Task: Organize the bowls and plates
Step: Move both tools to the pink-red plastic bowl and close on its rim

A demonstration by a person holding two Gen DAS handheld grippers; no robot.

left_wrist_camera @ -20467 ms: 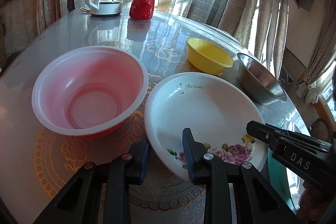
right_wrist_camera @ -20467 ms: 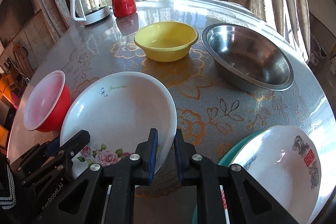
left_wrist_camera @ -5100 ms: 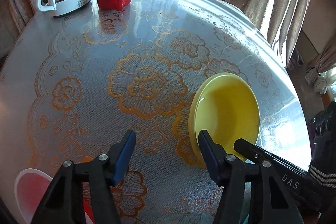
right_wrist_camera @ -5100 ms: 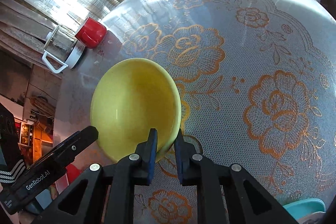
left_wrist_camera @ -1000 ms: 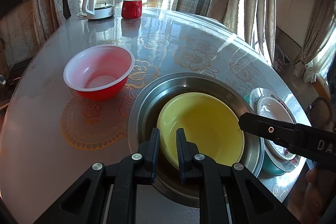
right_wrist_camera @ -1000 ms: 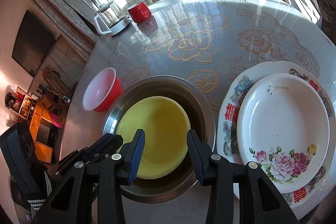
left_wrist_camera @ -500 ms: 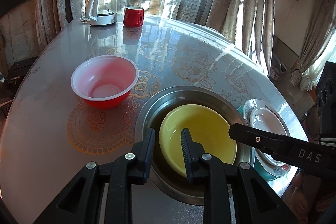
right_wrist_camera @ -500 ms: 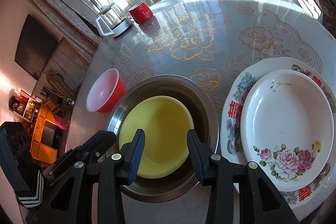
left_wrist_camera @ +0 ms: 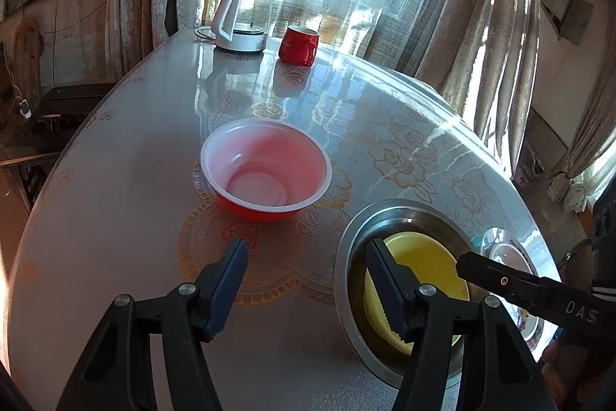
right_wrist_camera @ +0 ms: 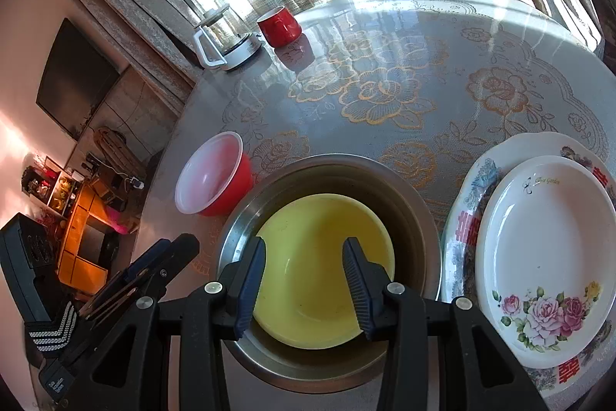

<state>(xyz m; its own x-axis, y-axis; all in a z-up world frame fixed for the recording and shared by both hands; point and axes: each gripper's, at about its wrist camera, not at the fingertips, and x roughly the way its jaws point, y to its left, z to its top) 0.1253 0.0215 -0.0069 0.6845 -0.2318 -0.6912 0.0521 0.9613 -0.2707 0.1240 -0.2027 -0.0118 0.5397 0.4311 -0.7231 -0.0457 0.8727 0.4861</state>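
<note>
A yellow bowl point(left_wrist_camera: 427, 257) point(right_wrist_camera: 327, 218) sits nested inside a steel bowl point(left_wrist_camera: 385, 208) point(right_wrist_camera: 327, 164). My left gripper point(left_wrist_camera: 307, 249) hovers over the lace mat just left of the steel bowl; its jaws are opening and hold nothing. Beyond it stands a red bowl point(left_wrist_camera: 265, 172) point(right_wrist_camera: 210, 176) with a white inside. My right gripper point(right_wrist_camera: 304, 245) is open above the yellow bowl, its pads clear of the bowl. To the right, a white rose plate point(right_wrist_camera: 546, 249) lies on a larger patterned plate point(right_wrist_camera: 481, 187).
A glass kettle point(left_wrist_camera: 242, 22) point(right_wrist_camera: 227, 41) and a red mug point(left_wrist_camera: 300, 45) point(right_wrist_camera: 279, 20) stand at the table's far edge by the curtains. The stacked plates point(left_wrist_camera: 504, 249) lie close to the table's right edge. Floral lace under glass covers the round table.
My left gripper let go of the yellow bowl's rim, opened wide and drew back to the left, so the red bowl now sits ahead of it. My right gripper stayed put.
</note>
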